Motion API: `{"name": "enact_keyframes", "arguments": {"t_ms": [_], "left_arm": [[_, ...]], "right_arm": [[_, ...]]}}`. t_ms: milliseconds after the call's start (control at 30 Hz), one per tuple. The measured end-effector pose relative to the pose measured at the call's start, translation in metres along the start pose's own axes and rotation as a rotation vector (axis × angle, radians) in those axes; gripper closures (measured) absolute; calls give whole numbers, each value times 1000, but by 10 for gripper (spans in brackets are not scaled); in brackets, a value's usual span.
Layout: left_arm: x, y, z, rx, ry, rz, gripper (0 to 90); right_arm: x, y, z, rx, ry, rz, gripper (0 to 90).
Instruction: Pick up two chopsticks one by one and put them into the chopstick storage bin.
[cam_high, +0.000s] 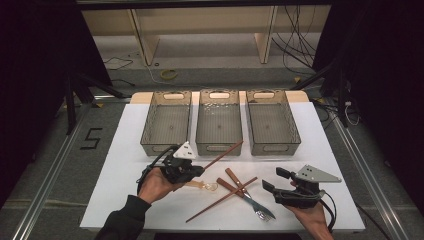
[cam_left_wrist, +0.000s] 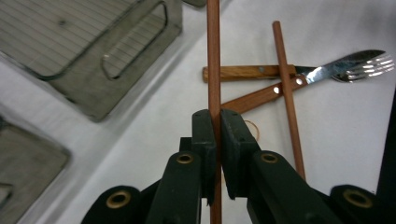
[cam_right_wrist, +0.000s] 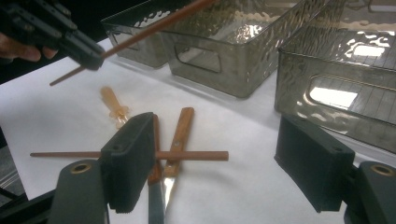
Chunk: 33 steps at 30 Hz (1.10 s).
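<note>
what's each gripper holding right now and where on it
The left gripper clamps a wooden chopstick near one end. The right gripper is open, holding nothing.

White table (cam_high: 125, 165) with three bins (cam_high: 219, 122), chopstick (cam_high: 220, 200), cutlery (cam_high: 247, 195).

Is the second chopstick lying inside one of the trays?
No, the second chopstick lies on the white table, across the fork and knife handles, in front of the trays.

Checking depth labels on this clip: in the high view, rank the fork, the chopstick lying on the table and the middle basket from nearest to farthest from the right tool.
1. Fork, just left of the right tool.
2. Lying chopstick, farther left, crossing the wooden handles.
3. Middle basket, beyond, at the table's far side.
</note>
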<state>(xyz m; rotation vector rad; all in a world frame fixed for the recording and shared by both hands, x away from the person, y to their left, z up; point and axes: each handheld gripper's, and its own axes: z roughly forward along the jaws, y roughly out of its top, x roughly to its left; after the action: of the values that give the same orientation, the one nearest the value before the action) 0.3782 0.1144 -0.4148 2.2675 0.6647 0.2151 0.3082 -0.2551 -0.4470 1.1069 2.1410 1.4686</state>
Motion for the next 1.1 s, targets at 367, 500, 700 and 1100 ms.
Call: {"name": "enact_keyframes", "arguments": {"t_ms": [367,500,700,1100], "left_arm": [[30,7,-24,-59,63,-50,844],[44,10,-31,-76,97,-80,844],[65,12,-42,-105,133,-123,844],[107,22,-62,-142,216,-191,844]], "right_arm": [[-2,-1,0,0,2,10,292],[-2,-1,0,-2,0,11,291],[-2,-1,0,-2,2,10,291],[-2,-1,1,-2,6,12,291]]}}
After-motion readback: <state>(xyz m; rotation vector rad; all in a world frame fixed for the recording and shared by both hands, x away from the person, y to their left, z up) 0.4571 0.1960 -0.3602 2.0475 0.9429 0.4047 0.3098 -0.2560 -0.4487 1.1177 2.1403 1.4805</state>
